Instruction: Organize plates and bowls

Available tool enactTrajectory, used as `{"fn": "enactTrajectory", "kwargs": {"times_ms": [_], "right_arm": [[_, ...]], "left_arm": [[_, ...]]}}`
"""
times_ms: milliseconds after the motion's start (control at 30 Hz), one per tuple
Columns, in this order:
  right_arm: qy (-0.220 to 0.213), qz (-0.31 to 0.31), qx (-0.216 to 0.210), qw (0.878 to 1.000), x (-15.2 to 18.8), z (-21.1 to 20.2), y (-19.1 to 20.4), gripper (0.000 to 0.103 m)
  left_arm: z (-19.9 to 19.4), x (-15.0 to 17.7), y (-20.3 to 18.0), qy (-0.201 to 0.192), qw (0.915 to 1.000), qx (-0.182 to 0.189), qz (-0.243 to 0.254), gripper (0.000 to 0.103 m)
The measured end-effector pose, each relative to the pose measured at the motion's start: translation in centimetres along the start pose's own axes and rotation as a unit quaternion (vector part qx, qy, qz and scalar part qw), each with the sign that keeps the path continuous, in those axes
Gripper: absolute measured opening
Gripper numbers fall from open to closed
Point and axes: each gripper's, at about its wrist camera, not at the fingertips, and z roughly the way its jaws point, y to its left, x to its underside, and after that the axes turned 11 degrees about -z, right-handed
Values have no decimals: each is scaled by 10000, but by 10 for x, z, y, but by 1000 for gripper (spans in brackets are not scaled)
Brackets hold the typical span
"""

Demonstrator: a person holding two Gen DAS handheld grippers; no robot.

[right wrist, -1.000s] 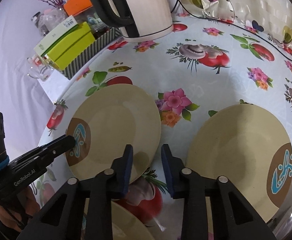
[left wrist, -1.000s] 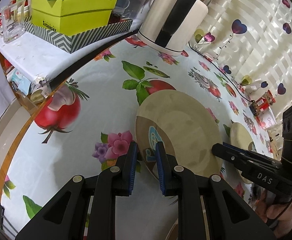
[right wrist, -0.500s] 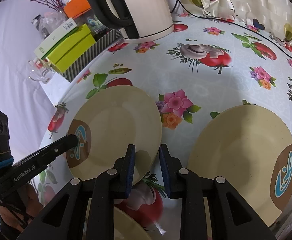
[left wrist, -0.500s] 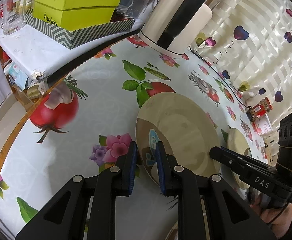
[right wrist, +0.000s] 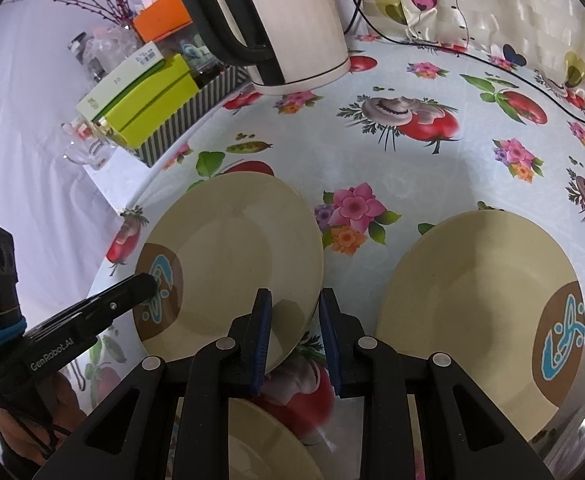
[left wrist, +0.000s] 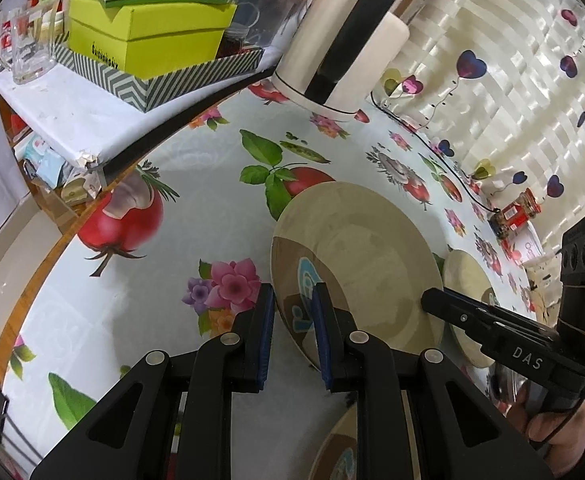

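Observation:
A beige plate (left wrist: 356, 264) with a brown and blue emblem lies on the flowered tablecloth; it also shows in the right wrist view (right wrist: 236, 264). My left gripper (left wrist: 292, 336) has its jaws a little apart around the plate's near rim at the emblem. My right gripper (right wrist: 294, 340) straddles the plate's opposite rim, jaws a little apart. Neither looks clamped. A second beige plate (right wrist: 476, 312) lies to the right and shows small in the left wrist view (left wrist: 468, 300). A third plate (right wrist: 268, 440) lies under my right gripper.
A white kettle (right wrist: 292, 28) with a black handle stands at the back. A striped tray with green boxes (left wrist: 148, 36) sits on a side shelf with a glass mug (left wrist: 24, 52). A black cable (right wrist: 492, 64) runs along the curtain. A red jar (left wrist: 516, 216) stands far right.
Both grippers have edged in onto the first plate's rims. The plate now looks slightly raised at my left gripper's side.

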Motion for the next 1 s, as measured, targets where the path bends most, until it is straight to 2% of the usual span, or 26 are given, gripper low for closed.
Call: {"fn": "enactTrajectory", "kwargs": {"times_ms": [433, 1000], "right_arm": [[-81, -1, 11, 10000, 23, -31, 9, 24], [47, 49, 23, 10000, 78, -58, 22, 24]], "left_arm": [[-28, 24, -11, -41, 9999, -16, 150, 20], [-51, 74, -15, 125, 9992, -105, 354, 20]]}}
